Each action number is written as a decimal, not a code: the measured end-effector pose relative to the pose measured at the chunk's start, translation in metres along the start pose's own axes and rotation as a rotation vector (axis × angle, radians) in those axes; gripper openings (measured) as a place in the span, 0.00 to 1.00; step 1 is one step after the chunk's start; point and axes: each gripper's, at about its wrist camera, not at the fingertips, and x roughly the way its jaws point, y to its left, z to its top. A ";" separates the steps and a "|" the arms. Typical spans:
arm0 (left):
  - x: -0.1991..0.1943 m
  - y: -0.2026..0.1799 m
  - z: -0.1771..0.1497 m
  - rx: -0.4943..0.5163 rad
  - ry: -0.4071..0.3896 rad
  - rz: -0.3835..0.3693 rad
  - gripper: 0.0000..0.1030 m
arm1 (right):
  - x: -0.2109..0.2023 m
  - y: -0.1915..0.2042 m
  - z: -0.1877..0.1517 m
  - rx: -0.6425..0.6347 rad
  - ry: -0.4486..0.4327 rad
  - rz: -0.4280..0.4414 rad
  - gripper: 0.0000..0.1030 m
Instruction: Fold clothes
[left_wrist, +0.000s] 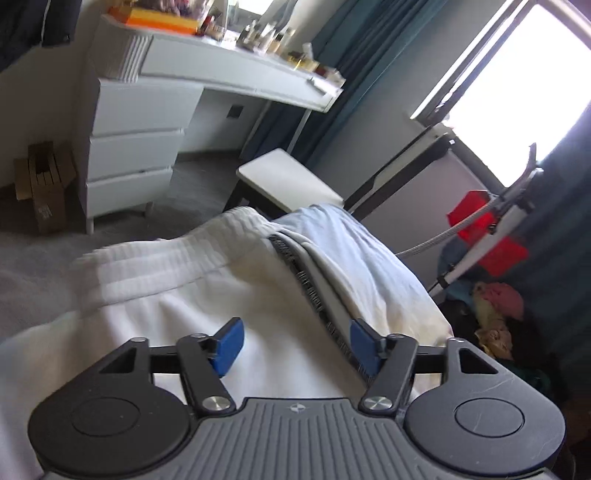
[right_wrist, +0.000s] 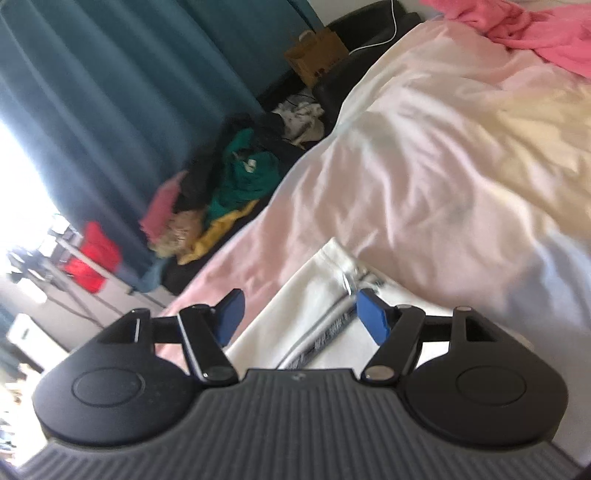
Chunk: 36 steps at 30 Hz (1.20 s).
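A white zip-up garment (left_wrist: 207, 280) with a ribbed hem and a grey zipper (left_wrist: 306, 288) lies on the bed. My left gripper (left_wrist: 295, 343) is open just above it, its blue pads either side of the white cloth and the zipper. In the right wrist view the same white garment (right_wrist: 306, 295) lies on the pale bed cover (right_wrist: 443, 166), its collar end and zipper (right_wrist: 332, 325) between the fingers. My right gripper (right_wrist: 301, 317) is open over that end and holds nothing.
A white dressing table with drawers (left_wrist: 140, 140) and a white stool (left_wrist: 288, 181) stand beyond the bed. A pile of coloured clothes (right_wrist: 229, 192) lies on the floor by teal curtains (right_wrist: 110, 92). A pink garment (right_wrist: 535, 33) lies far up the bed. A red-draped rack (left_wrist: 487, 229) stands by the window.
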 end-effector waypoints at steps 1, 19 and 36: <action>-0.012 0.008 -0.004 0.003 -0.002 -0.018 0.76 | -0.015 -0.006 -0.006 -0.002 -0.007 0.014 0.68; -0.002 0.157 -0.044 -0.427 0.109 -0.187 0.78 | -0.021 -0.100 -0.082 0.247 0.091 0.163 0.68; -0.021 0.119 0.012 -0.371 -0.085 -0.065 0.08 | 0.001 -0.061 -0.050 0.045 0.016 0.097 0.13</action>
